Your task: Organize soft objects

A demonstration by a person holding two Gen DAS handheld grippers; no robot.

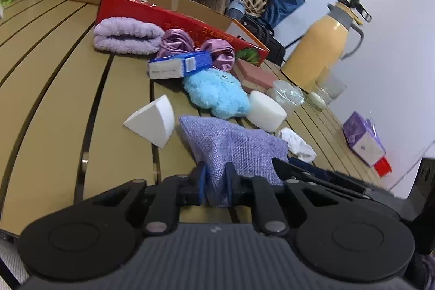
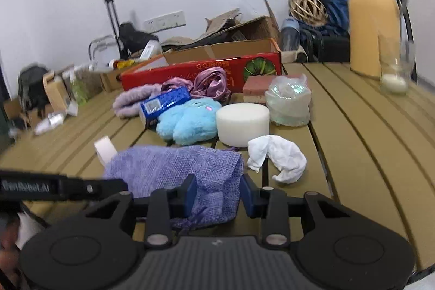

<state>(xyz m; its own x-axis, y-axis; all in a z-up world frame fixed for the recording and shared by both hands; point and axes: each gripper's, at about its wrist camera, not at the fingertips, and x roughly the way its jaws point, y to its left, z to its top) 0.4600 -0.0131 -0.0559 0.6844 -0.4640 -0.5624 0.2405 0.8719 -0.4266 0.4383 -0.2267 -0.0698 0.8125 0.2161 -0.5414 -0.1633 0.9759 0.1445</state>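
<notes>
Jaws: left gripper (image 1: pixel 216 182) pinches a corner of the purple woven mesh pouch (image 1: pixel 233 151), low centre of its view; right gripper (image 2: pixel 217 193) stands narrowly parted around the pouch's drawstring end, pads seemingly touching the fabric.
Pouch: lying on the tan slatted table (image 2: pixel 367 132), stretched between both grippers.
Progress: early, I judge; fluffy blue plush toy (image 2: pixel 187 118), crumpled white cloth (image 2: pixel 280 156) and rolled lilac towel (image 1: pixel 126 36) lie loose, unsorted.
Writing: red carton (image 2: pixel 201 68) lettering unreadable.

Purple woven mesh pouch (image 1: pixel 233 146), crumpled on the tabletop (image 1: pixel 54 89)
It lies just before the fluffy light-blue plush toy (image 1: pixel 216 94).
</notes>
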